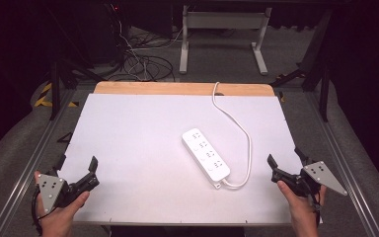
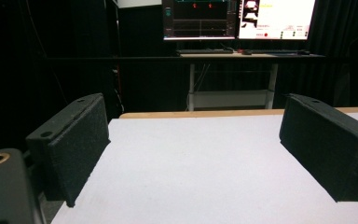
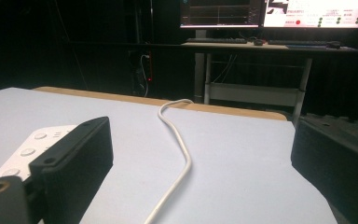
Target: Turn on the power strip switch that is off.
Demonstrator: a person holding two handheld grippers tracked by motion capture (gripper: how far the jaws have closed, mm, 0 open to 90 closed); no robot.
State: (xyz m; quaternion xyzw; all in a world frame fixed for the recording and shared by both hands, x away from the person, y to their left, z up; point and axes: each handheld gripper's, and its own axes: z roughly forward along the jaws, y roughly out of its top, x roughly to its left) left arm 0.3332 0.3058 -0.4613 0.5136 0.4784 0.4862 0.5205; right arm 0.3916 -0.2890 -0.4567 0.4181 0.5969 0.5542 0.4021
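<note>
Both grippers wait at the near corners of the counter (image 1: 128,128): left gripper (image 1: 76,167) and right gripper (image 1: 287,160), fingers spread, holding nothing. White power strip (image 1: 206,153) lies right of centre, cable (image 1: 242,129) looping to the far edge (likely staged for reach).

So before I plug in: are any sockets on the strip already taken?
No. All sockets on the strip look empty in the high view; only its own cord is attached.

High view is looking forward and down on the whole white table (image 1: 143,148). Both gripper views are sitting low at its near edge, facing the far monitors (image 2: 237,18); right one is sharing the power strip (image 3: 32,144) with the high view.
</note>
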